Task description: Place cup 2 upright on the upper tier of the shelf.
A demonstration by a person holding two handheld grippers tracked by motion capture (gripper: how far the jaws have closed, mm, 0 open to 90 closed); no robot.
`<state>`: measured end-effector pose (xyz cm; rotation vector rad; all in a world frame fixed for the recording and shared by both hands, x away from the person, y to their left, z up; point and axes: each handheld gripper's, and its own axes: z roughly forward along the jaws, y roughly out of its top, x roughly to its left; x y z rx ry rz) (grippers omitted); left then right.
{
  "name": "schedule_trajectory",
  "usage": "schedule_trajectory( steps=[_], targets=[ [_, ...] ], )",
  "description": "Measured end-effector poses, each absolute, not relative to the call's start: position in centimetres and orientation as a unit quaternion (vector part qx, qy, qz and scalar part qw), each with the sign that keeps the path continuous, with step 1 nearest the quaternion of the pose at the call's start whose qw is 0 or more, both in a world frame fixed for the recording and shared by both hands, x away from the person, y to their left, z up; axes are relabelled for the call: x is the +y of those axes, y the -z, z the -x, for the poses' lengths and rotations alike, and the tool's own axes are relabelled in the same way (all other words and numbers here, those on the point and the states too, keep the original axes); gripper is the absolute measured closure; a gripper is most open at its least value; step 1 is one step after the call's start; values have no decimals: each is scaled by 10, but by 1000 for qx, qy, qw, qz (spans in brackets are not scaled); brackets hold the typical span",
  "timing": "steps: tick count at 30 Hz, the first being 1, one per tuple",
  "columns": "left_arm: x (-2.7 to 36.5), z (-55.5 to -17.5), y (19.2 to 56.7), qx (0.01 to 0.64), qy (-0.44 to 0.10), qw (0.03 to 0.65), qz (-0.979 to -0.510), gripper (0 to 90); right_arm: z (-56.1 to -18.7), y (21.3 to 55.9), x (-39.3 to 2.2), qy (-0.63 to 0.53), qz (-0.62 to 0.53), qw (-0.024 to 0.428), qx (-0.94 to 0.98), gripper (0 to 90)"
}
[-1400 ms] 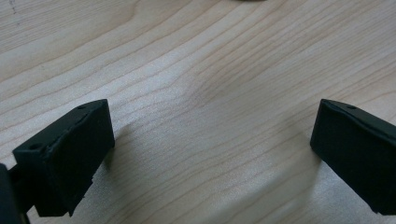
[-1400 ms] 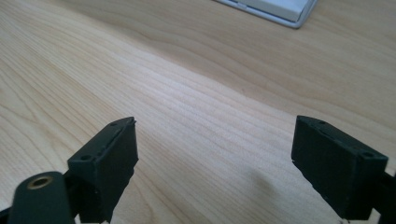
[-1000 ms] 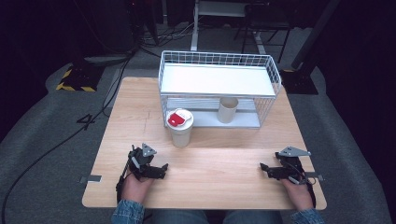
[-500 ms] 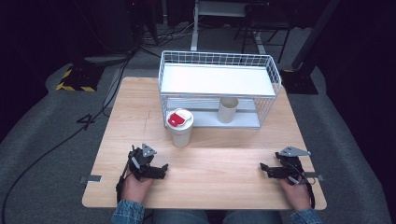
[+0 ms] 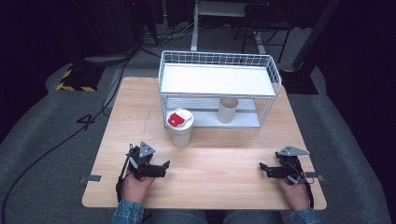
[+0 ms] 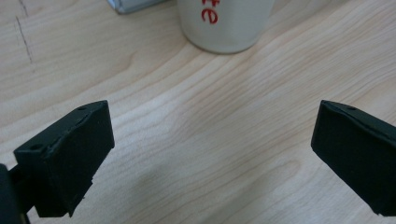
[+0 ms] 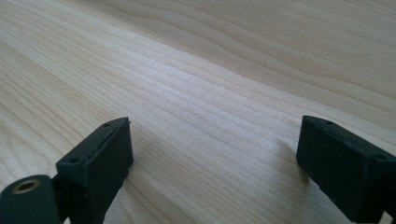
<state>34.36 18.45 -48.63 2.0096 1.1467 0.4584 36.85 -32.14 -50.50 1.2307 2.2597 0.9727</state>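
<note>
Nothing is under way yet: the lidded cup [image 5: 180,127] stands untouched near the table's [image 5: 224,163] middle, just before the wire rack [image 5: 219,86], while the left gripper [image 5: 161,168] and right gripper [image 5: 263,169] rest near the front corners, jaws just widening on the right, both spread and empty.

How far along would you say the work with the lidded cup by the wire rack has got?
Nothing looks done yet: the white cup with the red-labelled lid stands on the table in front of the wire rack, untouched. In hand: the left gripper lies open, facing that cup; the right gripper, empty, has just been opening. Reaching, grasping and moving the cup all seem left.
</note>
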Motion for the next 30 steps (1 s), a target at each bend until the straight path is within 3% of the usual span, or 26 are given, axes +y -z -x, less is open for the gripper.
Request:
schedule_trajectory(
  steps=[10, 30],
  targets=[
    [185, -343, 472, 433, -182, 466, -750, 39, -368, 505, -321, -345, -441, 195, 805, 107],
    [167, -384, 460, 413, -187, 494, -742, 29, -369, 505, -320, -345, -443, 196, 804, 105]
  ],
)
